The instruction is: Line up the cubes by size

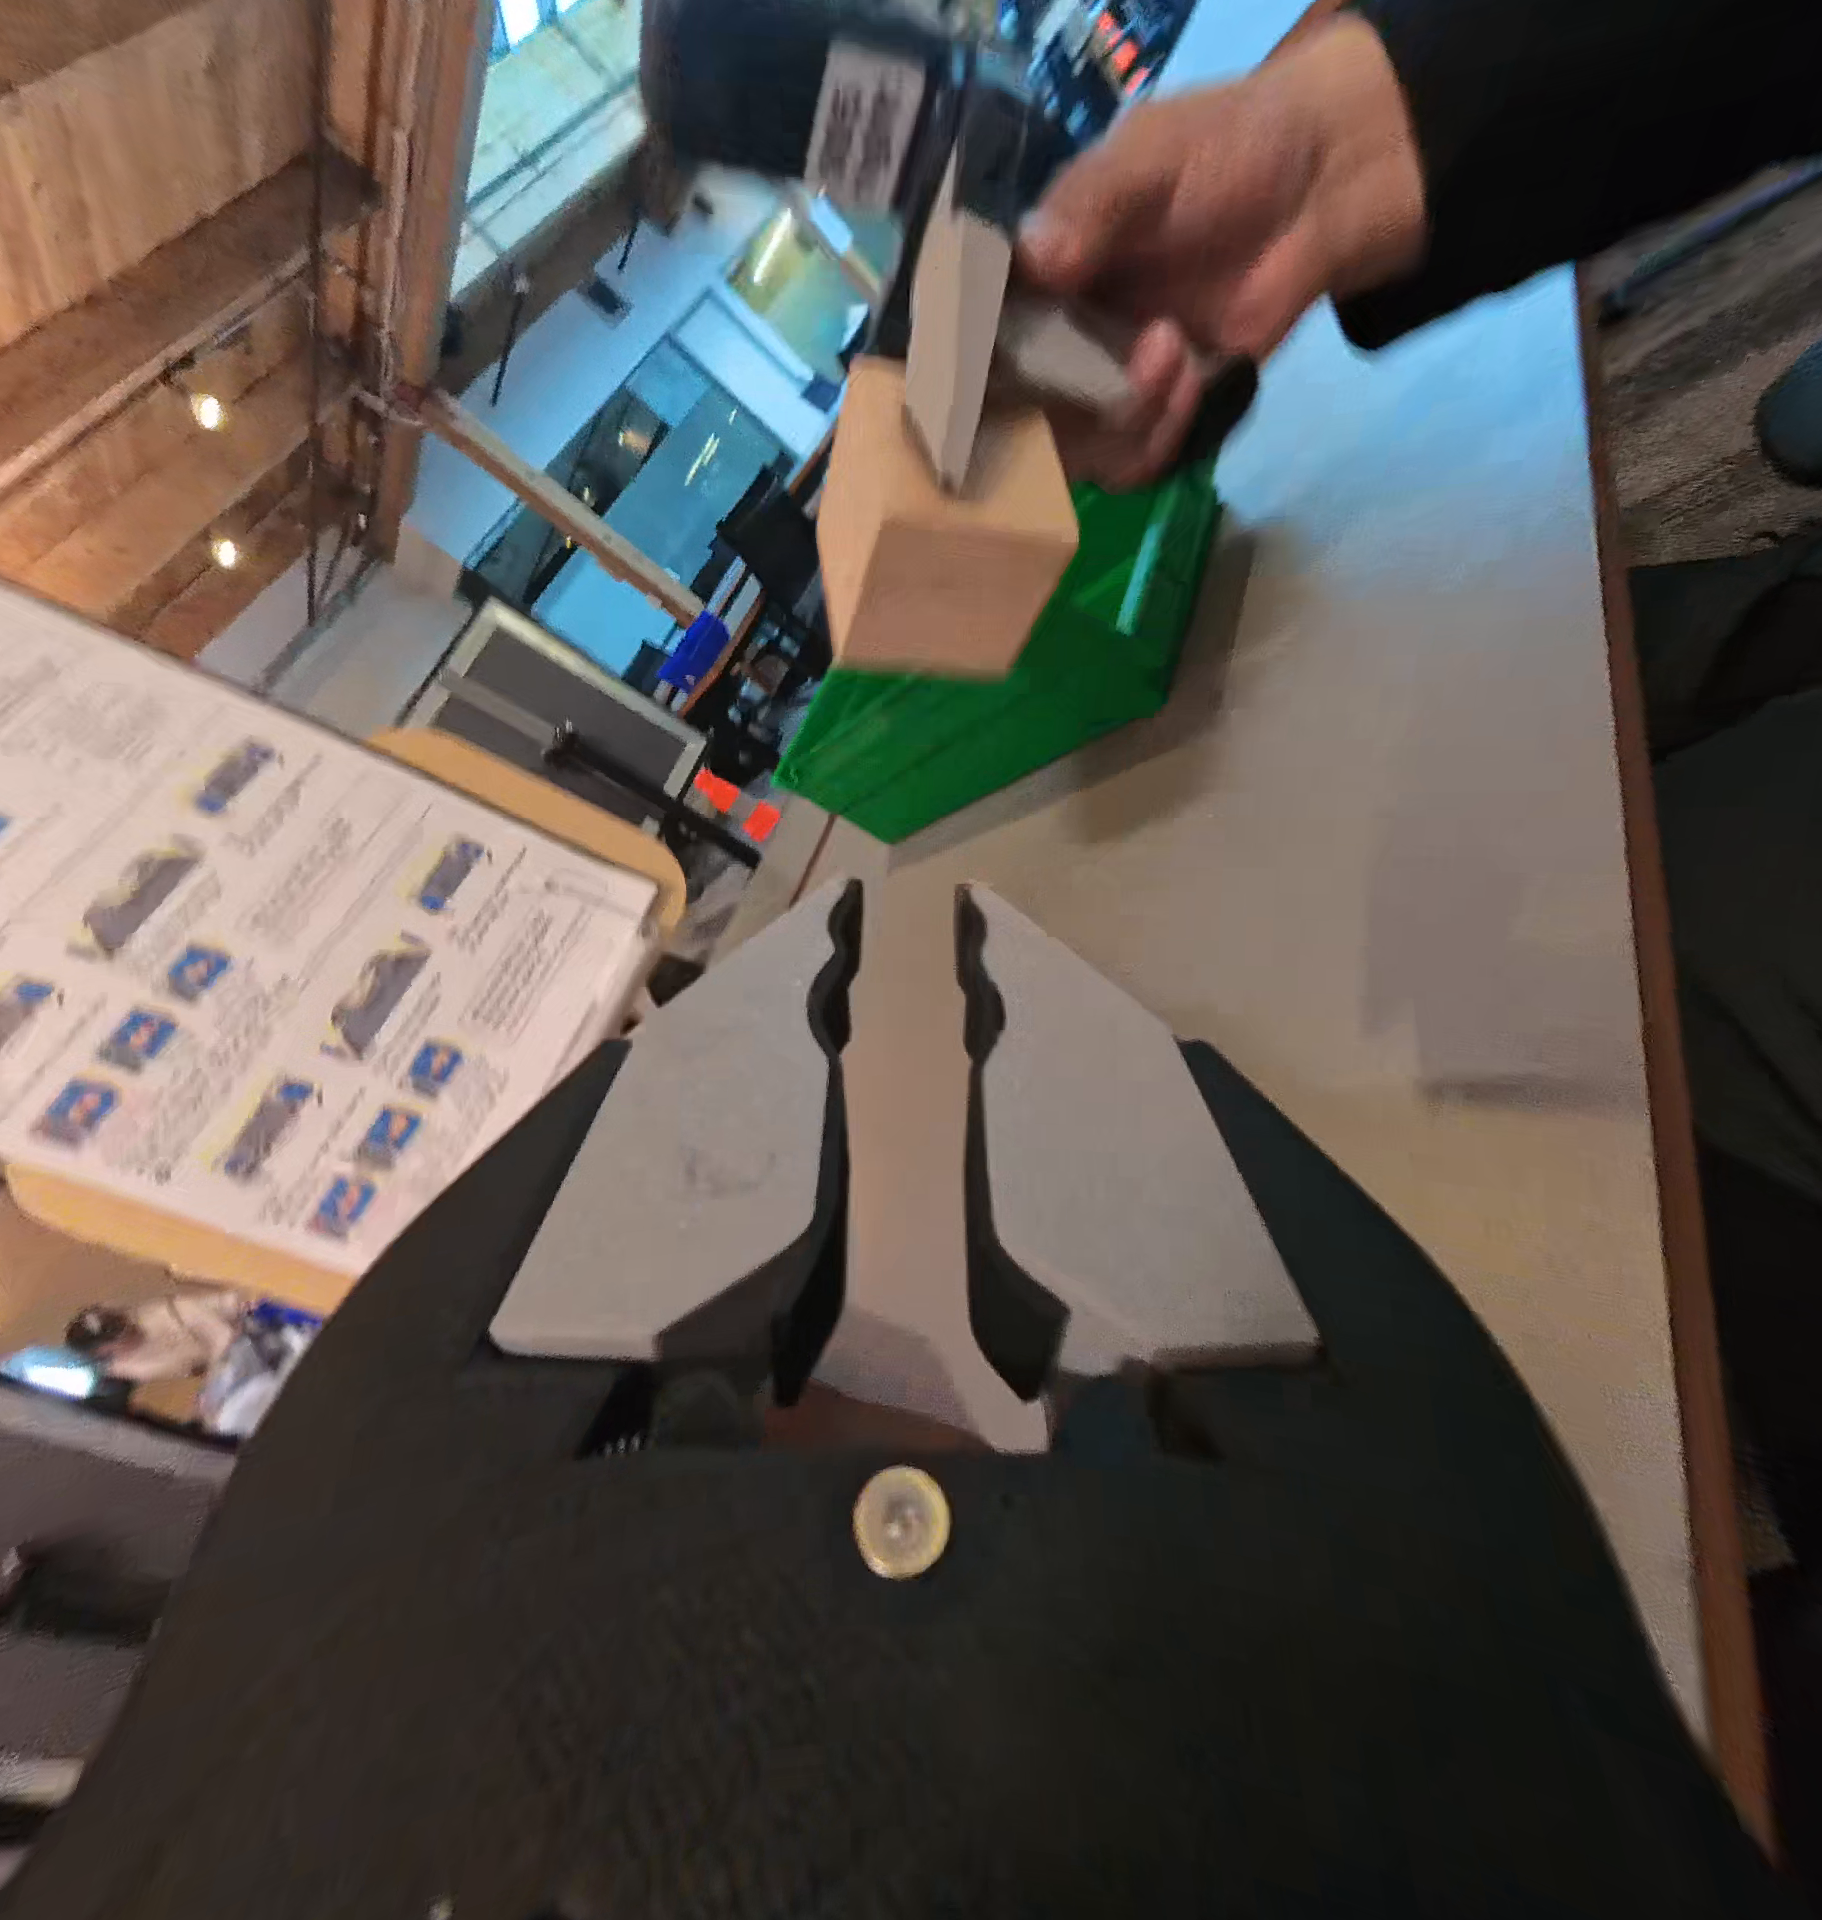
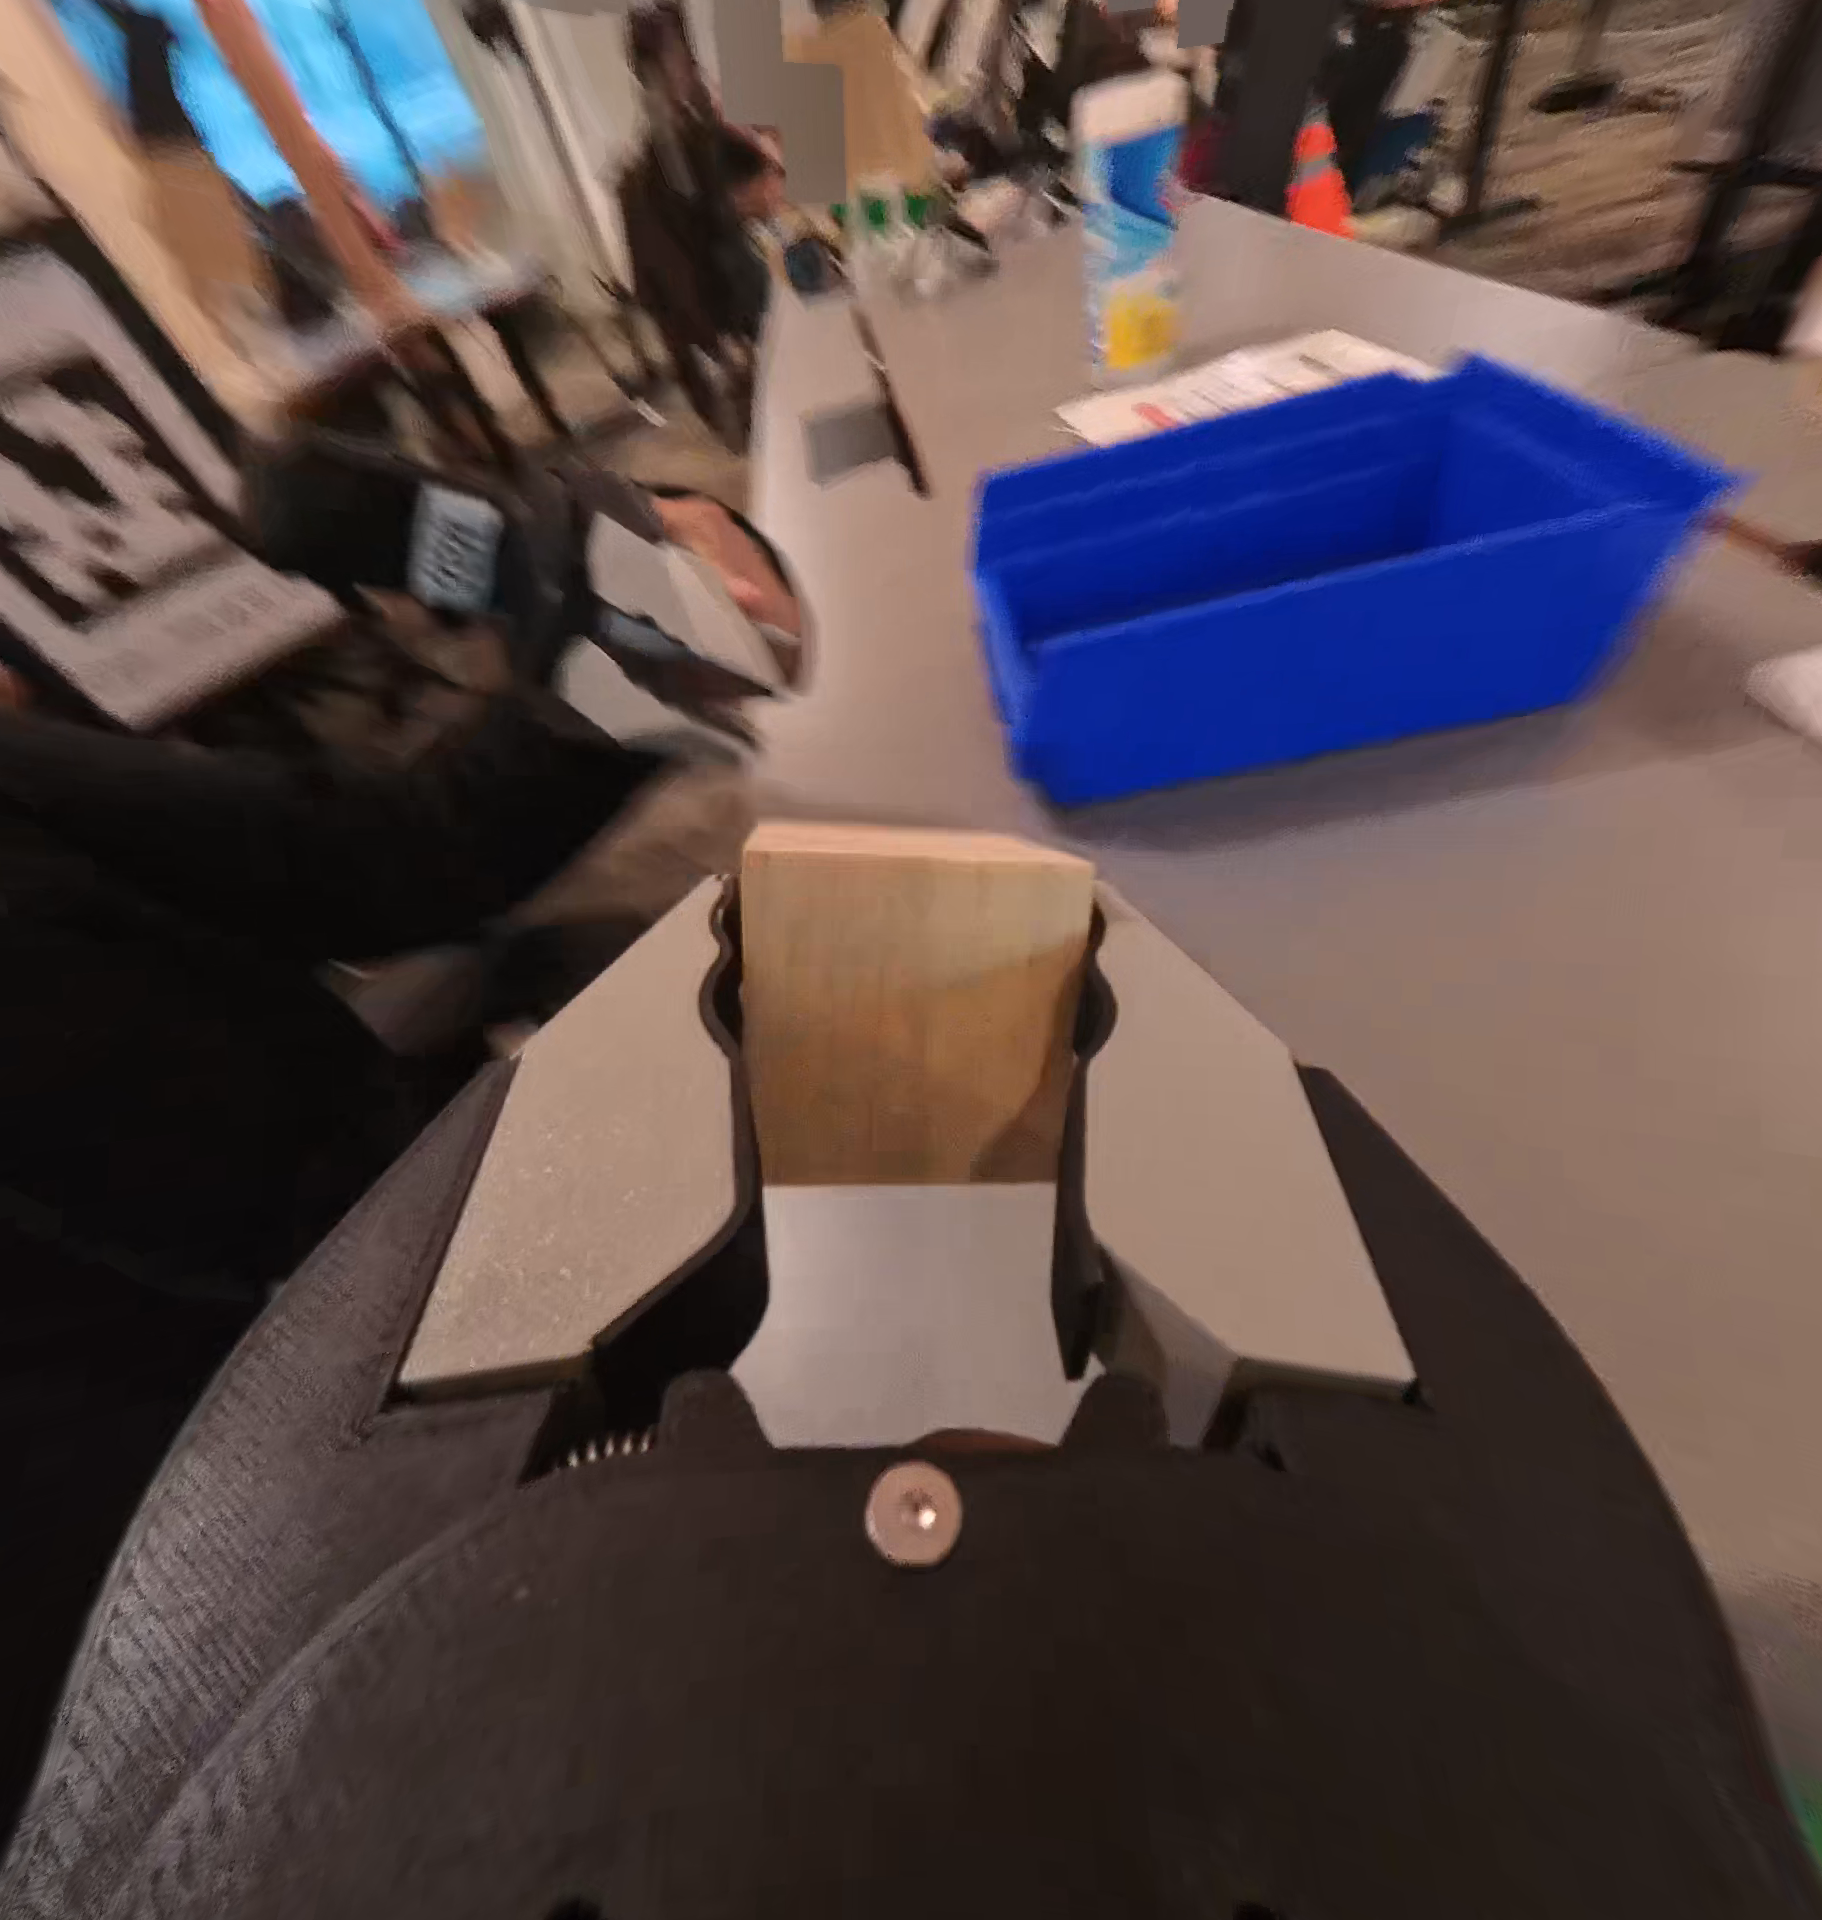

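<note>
My right gripper [image 2: 907, 899] is shut on a plain wooden cube [image 2: 907, 1029], gripped by its two sides and held above the grey table [image 2: 1406, 1143]. In the left wrist view the same cube [image 1: 938, 561] hangs in the air in front of a green bin [image 1: 990, 738], with the right gripper [image 1: 938, 457] and the hand holding it [image 1: 1229, 208] above. My left gripper [image 1: 907, 904] is empty, its fingers only a narrow gap apart, low over the table [image 1: 1354, 831]. It shows blurred at the left of the right wrist view [image 2: 720, 623]. No other cubes are in view.
A blue bin [image 2: 1302, 592] stands on the table ahead of the right gripper, with papers [image 2: 1239, 390] and a white and blue canister [image 2: 1135, 229] behind it. The table's brown edge [image 1: 1665, 1039] runs along the right. A printed board [image 1: 263, 935] stands off the table at left.
</note>
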Tool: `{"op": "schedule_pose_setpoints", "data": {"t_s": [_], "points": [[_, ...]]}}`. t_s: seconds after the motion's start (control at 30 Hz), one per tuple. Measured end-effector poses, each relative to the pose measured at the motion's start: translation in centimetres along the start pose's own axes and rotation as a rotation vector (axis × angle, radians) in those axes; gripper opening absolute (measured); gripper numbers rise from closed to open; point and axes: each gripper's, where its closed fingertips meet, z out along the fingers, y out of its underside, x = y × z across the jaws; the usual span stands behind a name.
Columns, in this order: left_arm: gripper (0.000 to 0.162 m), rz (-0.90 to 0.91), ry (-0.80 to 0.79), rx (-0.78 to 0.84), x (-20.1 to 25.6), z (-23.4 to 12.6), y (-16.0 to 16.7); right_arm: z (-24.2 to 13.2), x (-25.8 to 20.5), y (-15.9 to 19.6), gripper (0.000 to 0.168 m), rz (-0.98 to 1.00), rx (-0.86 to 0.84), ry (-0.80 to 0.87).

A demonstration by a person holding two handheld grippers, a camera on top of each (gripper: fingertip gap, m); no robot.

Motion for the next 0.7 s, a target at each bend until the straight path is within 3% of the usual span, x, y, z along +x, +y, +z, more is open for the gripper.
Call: {"op": "schedule_pose_setpoints", "data": {"t_s": [0.1,0.17,0.33,0.53,0.7], "points": [[0.002,-0.102,-0.054,-0.086,0.0,-2.1,3.6,-7.6,6.9,1.3,0.061,-0.175,-0.239,0.29],[0.002,-0.154,-0.068,-0.135,0.7,-3.1,5.8,-12.8,11.6,3.2,0.061,-0.269,-0.461,0.446],[0.005,-0.201,-0.042,-0.185,3.2,-3.8,8.5,-21.6,18.7,9.1,0.06,-0.347,-0.959,0.547],[0.01,-0.212,-0.022,-0.219,3.8,-3.0,9.0,-23.3,21.9,14.8,0.059,-0.308,-1.273,0.444],[0.011,-0.266,-0.038,-0.258,3.7,-3.0,10.3,-22.7,23.0,17.7,0.059,-0.277,-1.304,0.367]]}}
